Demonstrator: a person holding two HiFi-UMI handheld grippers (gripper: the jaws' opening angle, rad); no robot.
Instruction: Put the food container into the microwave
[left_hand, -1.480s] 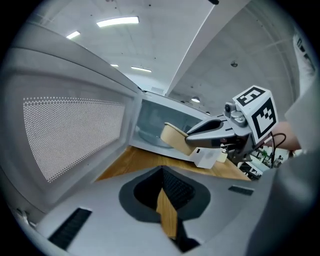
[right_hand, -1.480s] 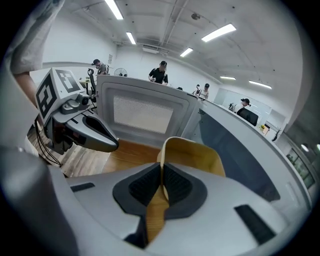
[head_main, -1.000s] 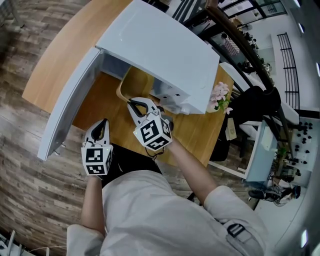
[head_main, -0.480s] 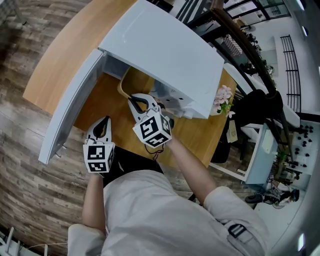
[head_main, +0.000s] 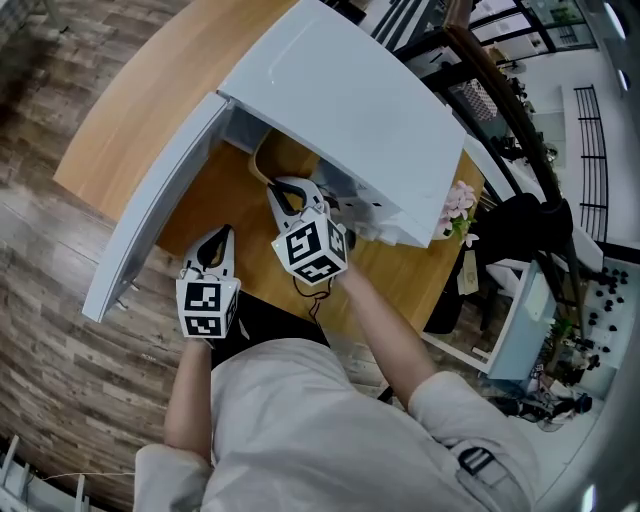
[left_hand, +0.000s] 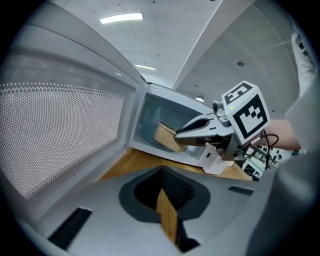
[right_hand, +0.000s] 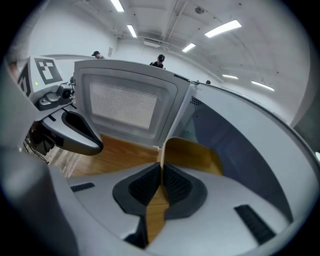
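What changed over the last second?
The right gripper, shut on the rim of the food container, carried it a little deeper into the microwave. The left gripper stayed put, shut and empty, and the door stayed open.

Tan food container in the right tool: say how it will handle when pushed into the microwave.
The tan thin-walled food container is probably light: the right tool holds it by one pinch on the rim. That thin wall may flex. Held off-centre, it could tilt when set down.
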